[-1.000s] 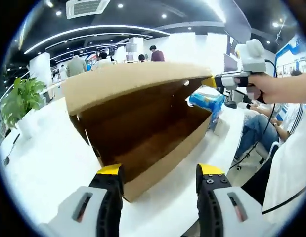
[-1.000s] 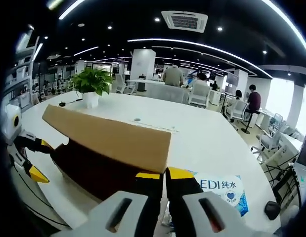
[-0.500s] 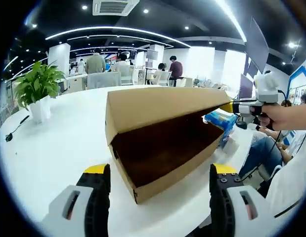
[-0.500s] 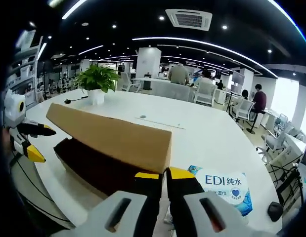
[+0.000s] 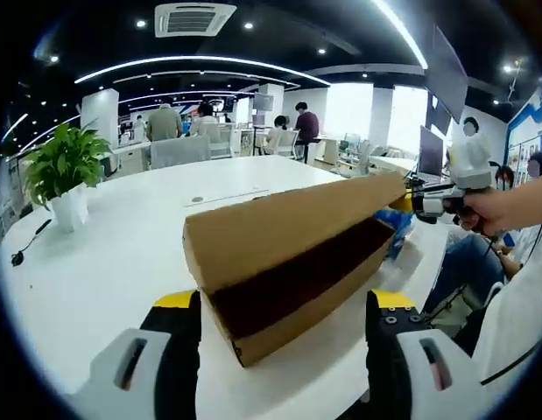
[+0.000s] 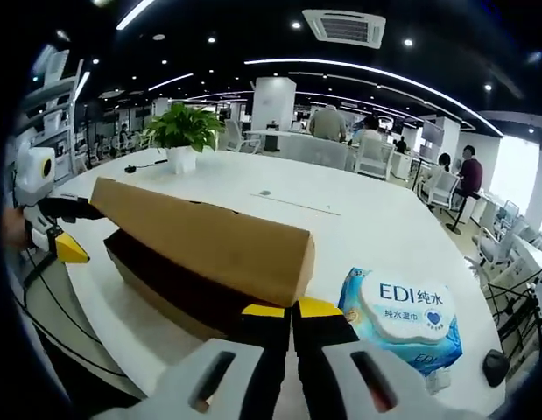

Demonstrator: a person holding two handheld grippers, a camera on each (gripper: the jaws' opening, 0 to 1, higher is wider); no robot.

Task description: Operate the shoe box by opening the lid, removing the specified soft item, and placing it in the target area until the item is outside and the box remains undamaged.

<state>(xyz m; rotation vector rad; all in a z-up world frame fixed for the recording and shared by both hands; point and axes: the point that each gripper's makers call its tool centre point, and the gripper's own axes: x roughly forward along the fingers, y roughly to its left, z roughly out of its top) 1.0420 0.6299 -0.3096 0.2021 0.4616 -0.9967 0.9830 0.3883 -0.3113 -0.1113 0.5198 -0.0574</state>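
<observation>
The box [image 5: 288,262] sits on the white table [image 5: 104,262]. Its lid [image 6: 200,236] is lifted a bit, w/ a dark gap under it along the front. Inside is too dark to see.

Left gripper [image 5: 284,328]: low at the near end of the box, jaws wide apart, one each side of the box corner. Not touching it, as far as I can tell. In the right gripper view it shows at the far left [image 6: 65,229], at the other end of the box, yellow tips spread.

Right gripper [image 6: 291,317]: jaws pressed together w/ the lid's edge between the yellow tips, at the box's corner. In the left gripper view it shows at the far right [image 5: 409,199], held out level by a hand [image 5: 485,210], tips on the lid's far end. The arm reaches in from the right side.

A blue and white pack of wipes [image 6: 402,315] lies on the table just beside the box, outside it, near the right gripper. A plant [image 5: 60,166] in a white pot stands further back on the table. People sit at desks far behind.
</observation>
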